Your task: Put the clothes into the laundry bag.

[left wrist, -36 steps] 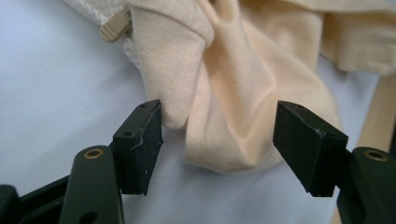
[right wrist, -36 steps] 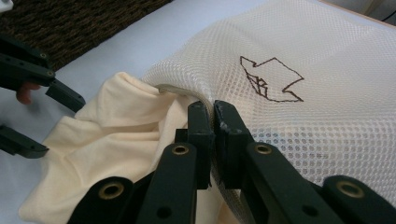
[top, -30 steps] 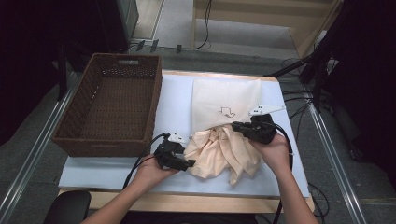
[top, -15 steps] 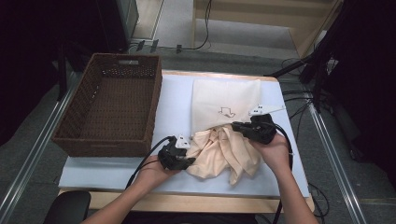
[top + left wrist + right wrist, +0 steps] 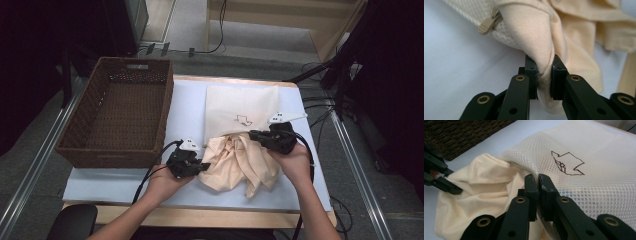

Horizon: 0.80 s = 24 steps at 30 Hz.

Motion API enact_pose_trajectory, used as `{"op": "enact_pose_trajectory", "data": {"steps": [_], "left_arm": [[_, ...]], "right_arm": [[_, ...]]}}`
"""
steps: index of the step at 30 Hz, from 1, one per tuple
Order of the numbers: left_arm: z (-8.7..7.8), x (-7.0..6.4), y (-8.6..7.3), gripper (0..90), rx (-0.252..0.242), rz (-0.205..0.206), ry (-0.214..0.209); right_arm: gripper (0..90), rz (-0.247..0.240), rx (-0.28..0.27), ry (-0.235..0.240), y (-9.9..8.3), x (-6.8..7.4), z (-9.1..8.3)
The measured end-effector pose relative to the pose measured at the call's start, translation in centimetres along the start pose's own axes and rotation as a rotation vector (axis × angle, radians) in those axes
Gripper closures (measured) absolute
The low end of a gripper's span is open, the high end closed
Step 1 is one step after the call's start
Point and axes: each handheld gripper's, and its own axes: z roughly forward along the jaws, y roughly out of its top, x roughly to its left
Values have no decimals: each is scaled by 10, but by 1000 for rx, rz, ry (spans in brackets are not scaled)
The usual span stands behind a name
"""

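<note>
Stuffing the peach garment into the mesh laundry bag, both grippers pinching cloth

Left gripper (image 5: 201, 166) clamped on a fold of the peach garment (image 5: 240, 162); since a second ago it has moved a little toward the bag mouth, so the cloth bunches tighter there, though most is outside. Right gripper (image 5: 252, 134) closed on the rim of the mesh bag (image 5: 242, 107), holding the opening up. Judged: insertion barely begun. Pale blue table top (image 5: 190, 107), wood edge near the person; brown wicker basket (image 5: 120, 117) at left, well apart. Grey floor, cables, dark stands around
</note>
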Motion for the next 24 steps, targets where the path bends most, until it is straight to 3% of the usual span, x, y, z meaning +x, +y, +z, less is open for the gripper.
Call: {"op": "enact_pose_trajectory", "data": {"steps": [5,8,11,15,20,24], "left_arm": [[-7,-11,13,809,-30,31,-11],[-5,-18,22,807,-4,76,24],[-6,-21,31,803,9,72,3],[-11,-21,38,794,39,84,16],[-17,-24,34,766,71,80,13],[-18,-20,31,783,66,67,12]], "right_arm": [[870,2,0,-5,0,0,0],[870,-1,3,-3,1,1,0],[870,-6,2,-5,1,1,0],[870,0,-3,-6,1,1,-2],[870,4,-9,-7,1,0,-3],[870,8,-6,-9,1,1,-3]]}}
